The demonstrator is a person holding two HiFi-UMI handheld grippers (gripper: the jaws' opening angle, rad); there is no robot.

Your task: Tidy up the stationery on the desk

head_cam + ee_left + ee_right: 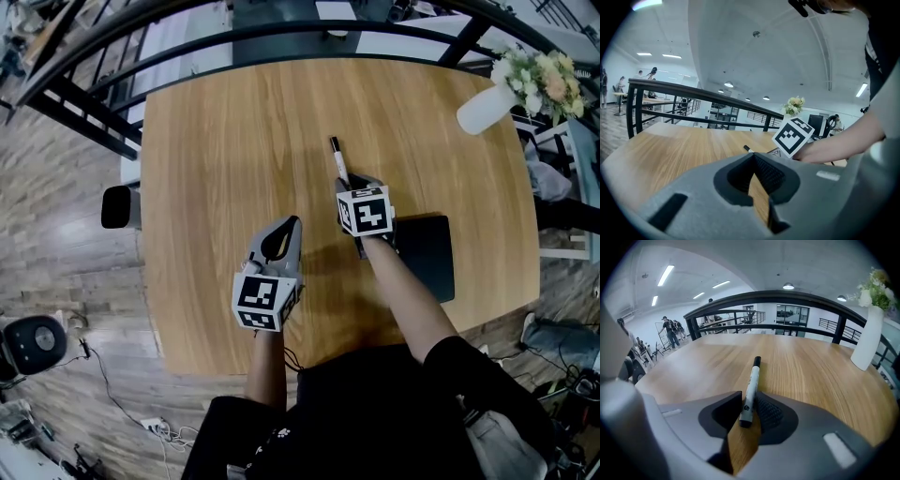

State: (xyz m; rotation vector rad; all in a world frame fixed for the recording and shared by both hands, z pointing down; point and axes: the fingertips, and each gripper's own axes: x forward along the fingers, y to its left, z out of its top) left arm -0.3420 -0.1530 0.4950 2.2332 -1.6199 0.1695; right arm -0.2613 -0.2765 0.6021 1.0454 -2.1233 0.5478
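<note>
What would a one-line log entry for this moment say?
left gripper: jaws shut, empty | right gripper: jaws open, astride marker | marker: flat on desk

Wooden desk: marker laid at ctr; dark flat item placed nr front-right edge; white vase stood at far-right corner.

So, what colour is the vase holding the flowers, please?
Plain white vase; right gripper view shows best.

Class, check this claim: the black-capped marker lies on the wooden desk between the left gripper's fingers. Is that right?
No. The marker lies on the wooden desk between the right gripper's fingers, not the left gripper's; the right gripper view shows it.
</note>
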